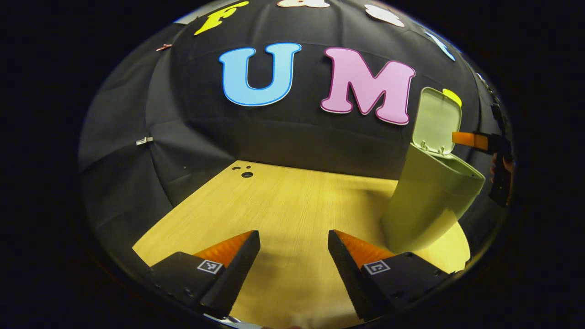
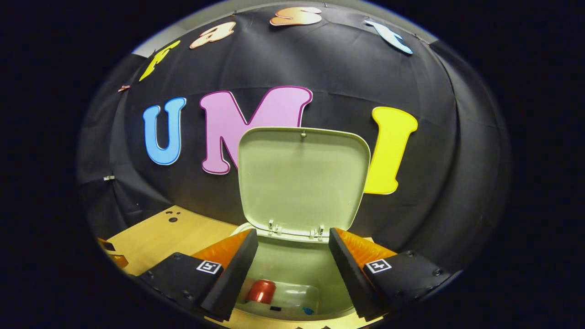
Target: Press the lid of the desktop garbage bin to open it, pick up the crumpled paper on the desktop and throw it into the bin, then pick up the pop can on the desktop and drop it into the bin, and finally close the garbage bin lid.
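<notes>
**Can in the bin, lid left to close**

The counter (image 1: 283, 205) carries the garbage bin (image 1: 425, 205) near its far right side, standing upright with the lid (image 2: 304, 176) swung up against the booth wall. In the right gripper view the opening sits directly below and ahead, and the pop can (image 2: 261, 291) lies at the bottom of the bin, beside something pale and glossy that I cannot identify; the crumpled paper cannot be made out for sure.

The right hand-held gripper (image 2: 292, 269) hovers over the bin mouth, released, with nothing between its jaws. The left hand-held gripper (image 1: 293, 269) is also released and empty, low over bare counter, well apart from the bin.

Judging from the can already inside, the step in hand is closing the lid. To do it well, the right hand-held gripper should probably rise clear of the rim, reach the lid's upper edge, and push it forward and down in an arc about the hinges (image 2: 297, 228) until it seats, pressing gently so the light bin does not tip or slide.
</notes>
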`<state>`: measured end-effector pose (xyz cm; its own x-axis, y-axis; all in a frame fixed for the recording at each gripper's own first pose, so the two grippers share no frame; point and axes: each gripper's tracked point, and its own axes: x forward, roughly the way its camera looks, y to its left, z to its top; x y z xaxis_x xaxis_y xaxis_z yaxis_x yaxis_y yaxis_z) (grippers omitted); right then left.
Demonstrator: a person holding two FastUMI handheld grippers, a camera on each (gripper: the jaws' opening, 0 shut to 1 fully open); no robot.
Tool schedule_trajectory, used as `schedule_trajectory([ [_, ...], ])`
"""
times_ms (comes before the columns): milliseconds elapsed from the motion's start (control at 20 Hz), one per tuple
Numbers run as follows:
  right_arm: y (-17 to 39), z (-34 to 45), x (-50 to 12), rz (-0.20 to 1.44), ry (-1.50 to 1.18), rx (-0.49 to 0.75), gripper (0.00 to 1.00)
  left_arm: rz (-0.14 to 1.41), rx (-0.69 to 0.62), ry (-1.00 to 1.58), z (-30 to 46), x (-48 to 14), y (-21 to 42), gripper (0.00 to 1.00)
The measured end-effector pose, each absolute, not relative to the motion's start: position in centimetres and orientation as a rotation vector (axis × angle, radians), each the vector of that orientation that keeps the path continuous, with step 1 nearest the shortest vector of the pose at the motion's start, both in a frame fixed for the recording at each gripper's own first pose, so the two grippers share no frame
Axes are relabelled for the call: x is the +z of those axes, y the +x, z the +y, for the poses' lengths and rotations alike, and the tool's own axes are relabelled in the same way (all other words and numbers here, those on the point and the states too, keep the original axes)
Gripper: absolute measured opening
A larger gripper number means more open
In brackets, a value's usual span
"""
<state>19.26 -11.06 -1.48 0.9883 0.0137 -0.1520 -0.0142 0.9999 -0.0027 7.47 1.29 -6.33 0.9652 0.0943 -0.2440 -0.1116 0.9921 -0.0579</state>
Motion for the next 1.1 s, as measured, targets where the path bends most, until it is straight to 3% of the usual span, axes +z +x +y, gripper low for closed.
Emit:
schedule_trajectory([
  [500,18.7,-10.4,7.3,0.031,0.042,0.006,0.98,0.254,0.036,-0.043,0.6,-7.9,3.4,0.96],
  [1100,25.0,-10.9,13.8,0.001,0.070,-0.034,0.98,0.245,0.174,-0.155,6.9,-8.0,2.1,0.96],
])
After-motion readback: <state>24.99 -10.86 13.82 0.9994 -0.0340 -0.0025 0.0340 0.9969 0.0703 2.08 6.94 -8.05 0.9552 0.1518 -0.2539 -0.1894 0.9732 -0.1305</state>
